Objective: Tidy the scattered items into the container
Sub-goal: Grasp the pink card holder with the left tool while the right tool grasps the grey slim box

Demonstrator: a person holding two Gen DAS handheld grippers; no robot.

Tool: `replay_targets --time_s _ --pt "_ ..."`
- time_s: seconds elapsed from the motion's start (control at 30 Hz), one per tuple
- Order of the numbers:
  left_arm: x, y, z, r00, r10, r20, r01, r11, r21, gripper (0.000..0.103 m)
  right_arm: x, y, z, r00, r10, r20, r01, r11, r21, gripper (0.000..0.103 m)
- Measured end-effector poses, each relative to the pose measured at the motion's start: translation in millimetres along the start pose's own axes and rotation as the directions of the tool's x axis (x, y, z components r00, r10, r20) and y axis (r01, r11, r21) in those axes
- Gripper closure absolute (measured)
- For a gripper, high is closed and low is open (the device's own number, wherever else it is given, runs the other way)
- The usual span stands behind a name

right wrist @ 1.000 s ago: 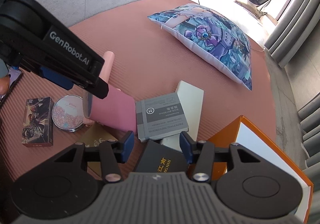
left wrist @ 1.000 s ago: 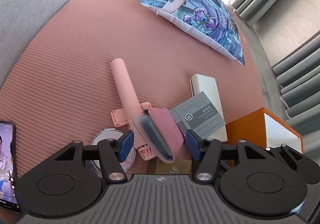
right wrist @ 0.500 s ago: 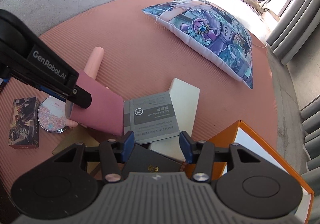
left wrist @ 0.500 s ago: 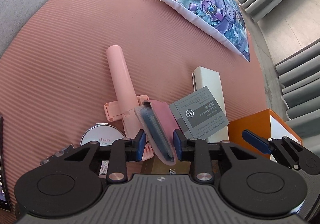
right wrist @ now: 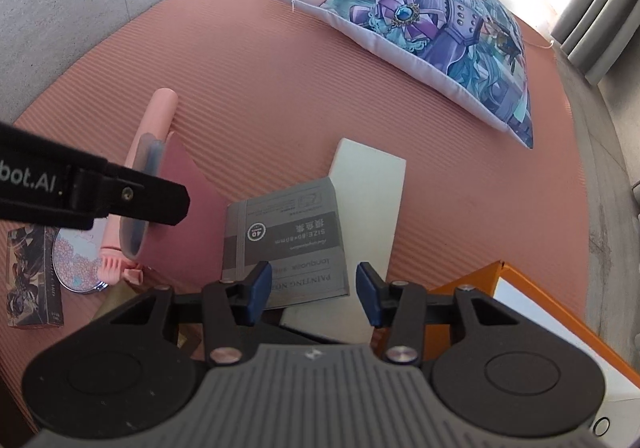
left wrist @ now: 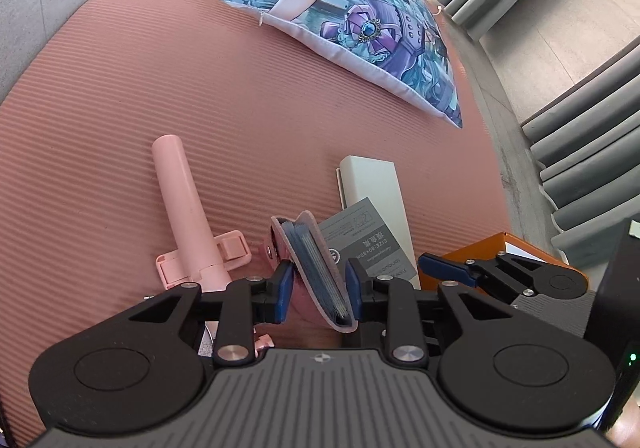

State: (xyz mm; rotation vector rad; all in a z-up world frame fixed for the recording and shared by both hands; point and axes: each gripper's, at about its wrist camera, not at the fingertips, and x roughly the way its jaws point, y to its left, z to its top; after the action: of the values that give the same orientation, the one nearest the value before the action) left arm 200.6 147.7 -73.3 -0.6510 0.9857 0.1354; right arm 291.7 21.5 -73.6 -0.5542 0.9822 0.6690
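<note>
My left gripper (left wrist: 316, 294) is shut on a pink card holder (left wrist: 310, 268) with blue sleeves and holds it lifted off the mat; the holder also shows in the right wrist view (right wrist: 176, 183). My right gripper (right wrist: 312, 298) is open and empty just above a grey notebook (right wrist: 288, 240) that lies on a white box (right wrist: 368, 183). The orange container (right wrist: 520, 312) with a white inside stands at the lower right, and shows in the left wrist view (left wrist: 500, 248). A pink selfie stick (left wrist: 184, 203) lies on the mat.
All lies on a pink ribbed mat (left wrist: 120, 107). A printed cushion (right wrist: 420, 31) lies at the back. A round compact mirror (right wrist: 78, 264) and a dark card box (right wrist: 32, 284) lie at the left. Grey curtains (left wrist: 580, 147) hang at the right.
My left gripper has shut on the pink card holder and lifted it off the selfie stick. My right gripper has moved forward over the grey notebook and stays open.
</note>
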Motion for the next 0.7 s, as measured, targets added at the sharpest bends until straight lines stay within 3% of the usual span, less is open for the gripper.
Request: replay_targets --time_s 0.3,0.5,0.7 --pt "2 10 0 0.999 -0.05 0.007 0.051 0.998 -0.031 0.069 17 -6 6 0.996 0.067 -0.053 -0.063 0.995 0.08 0.05" --pt "-1 17 -2 0.999 -0.053 0.0 0.053 0.997 -0.049 0.069 -2 -10 3 0.996 0.084 -0.021 -0.08 0.986 0.146 0.068" --pt "-2 19 -4 0.998 -0.056 0.007 0.056 0.997 -0.055 0.069 -21 -5 3 0.975 0.222 0.012 -0.22 0.952 0.212 0.08"
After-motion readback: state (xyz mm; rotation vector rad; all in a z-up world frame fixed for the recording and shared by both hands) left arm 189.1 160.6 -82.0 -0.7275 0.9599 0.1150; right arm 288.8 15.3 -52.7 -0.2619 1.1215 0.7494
